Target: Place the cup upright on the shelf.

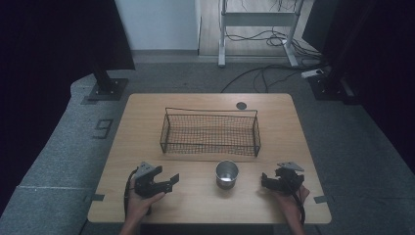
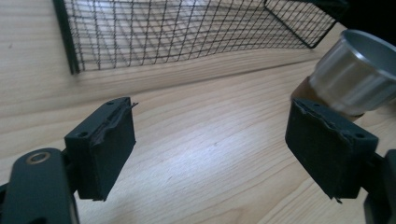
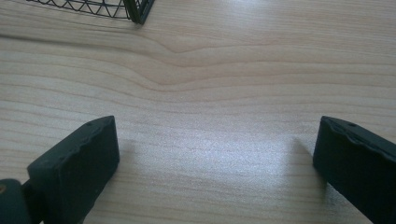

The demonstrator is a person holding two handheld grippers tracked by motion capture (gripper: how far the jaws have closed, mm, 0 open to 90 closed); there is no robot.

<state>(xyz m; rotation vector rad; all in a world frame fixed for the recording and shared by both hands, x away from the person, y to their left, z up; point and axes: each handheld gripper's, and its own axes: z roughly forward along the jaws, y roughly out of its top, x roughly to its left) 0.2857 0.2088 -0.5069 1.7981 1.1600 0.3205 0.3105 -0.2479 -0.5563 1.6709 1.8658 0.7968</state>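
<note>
One wire basket (image 1: 209,132) sits on one wooden table (image 1: 147,112), and one shiny metal cup (image 1: 227,174) stands just in front of the basket. There are two grippers: the left gripper (image 1: 166,182) and the right gripper (image 1: 268,182), one on each side of the cup. One small round grey cap (image 1: 241,105) lies just behind the basket.

- A light wooden table (image 1: 147,110) stands on grey carpet (image 1: 54,147).
- Black cables (image 1: 259,73) trail across the floor beyond it.
- A white metal frame (image 1: 257,19) rises at the back.
</note>
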